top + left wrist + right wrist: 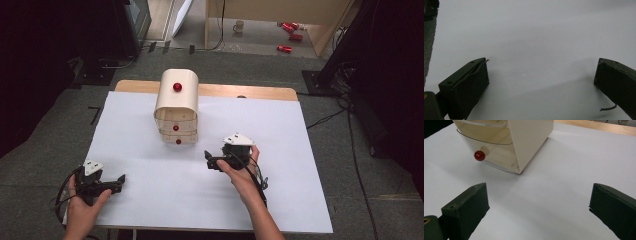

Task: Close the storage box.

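Your right gripper [212, 161] sits just in front of the cream drawer cabinet [176, 106], jaws spread wide and empty, aimed at its bottom drawer with the red knob [479, 155]. Your left gripper [114, 183] (well off from the cabinet, near the table [280, 165] edge) is wide open too, holding nothing.

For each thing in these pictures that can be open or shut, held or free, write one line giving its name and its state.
Drawer unit: upright on the white sheet, untouched.
Bottom drawer: about flush with the unit's front, red knob free.
Middle drawer: pushed in.
Left gripper: open, empty, over the sheet.
Right gripper: open, empty, short of the drawer unit.
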